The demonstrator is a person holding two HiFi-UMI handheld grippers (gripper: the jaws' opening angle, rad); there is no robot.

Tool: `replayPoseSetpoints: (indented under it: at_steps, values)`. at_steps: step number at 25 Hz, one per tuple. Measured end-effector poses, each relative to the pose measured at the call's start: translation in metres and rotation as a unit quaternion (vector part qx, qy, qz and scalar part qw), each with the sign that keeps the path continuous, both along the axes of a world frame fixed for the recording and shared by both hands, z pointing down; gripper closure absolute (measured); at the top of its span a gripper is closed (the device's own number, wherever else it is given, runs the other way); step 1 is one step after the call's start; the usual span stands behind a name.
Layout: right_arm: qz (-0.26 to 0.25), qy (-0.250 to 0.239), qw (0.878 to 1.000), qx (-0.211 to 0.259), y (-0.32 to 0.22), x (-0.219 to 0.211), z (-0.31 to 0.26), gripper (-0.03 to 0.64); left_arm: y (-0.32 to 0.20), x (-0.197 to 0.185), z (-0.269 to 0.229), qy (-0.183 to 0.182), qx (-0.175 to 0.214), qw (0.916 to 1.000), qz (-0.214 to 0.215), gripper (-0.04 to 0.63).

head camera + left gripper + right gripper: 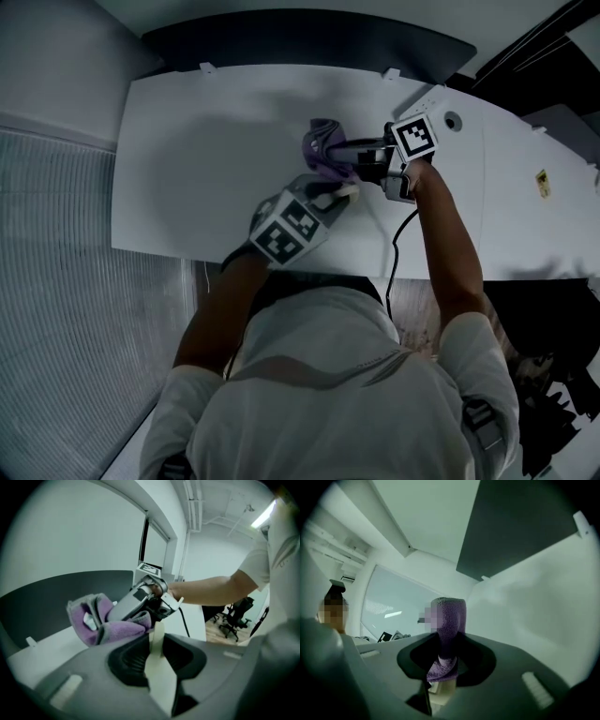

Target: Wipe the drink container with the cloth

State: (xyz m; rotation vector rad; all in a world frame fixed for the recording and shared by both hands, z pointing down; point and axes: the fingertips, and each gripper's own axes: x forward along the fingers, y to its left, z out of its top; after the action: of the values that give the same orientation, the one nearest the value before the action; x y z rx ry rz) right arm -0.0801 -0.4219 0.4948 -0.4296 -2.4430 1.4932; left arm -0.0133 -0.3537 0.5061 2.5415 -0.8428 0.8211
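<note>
1. White table [187, 159] lies under the purple cloth [319, 145].
2. Right gripper [345, 156] pinches the cloth.
3. Left gripper [328, 197] clamps a cream drink container [347, 191] just beside the cloth.

Cloth [319, 141] pinched in right gripper [339, 157], just behind drink container [347, 190] held in left gripper [333, 196], both roughly over middle of table [206, 141].

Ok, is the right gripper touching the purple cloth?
Touching. In the right gripper view, the right gripper has the purple cloth pinched between its jaws, with the folded end sticking out past them.
</note>
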Motion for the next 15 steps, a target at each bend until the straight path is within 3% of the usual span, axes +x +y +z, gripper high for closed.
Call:
replayPoseSetpoints:
  at_steps: [3,6,10,15]
  values:
    - [-0.044,0.029,0.998,-0.020,0.011,-0.006,0.021,0.520,0.000,0.001,0.000,0.001,0.000,1.0000,0.000,0.502]
    - [-0.052,0.089,0.995,-0.010,0.012,-0.007,0.050,0.520,0.000,0.001,0.000,0.003,-0.001,1.0000,0.000,0.502]
    - [-0.071,0.179,0.981,0.029,0.010,-0.004,0.089,0.520,-0.001,0.000,0.000,0.006,-0.003,1.0000,-0.002,0.502]
    - [-0.092,0.252,0.962,0.058,0.009,0.000,0.126,0.520,-0.001,-0.001,-0.001,0.008,-0.003,1.0000,-0.004,0.502]
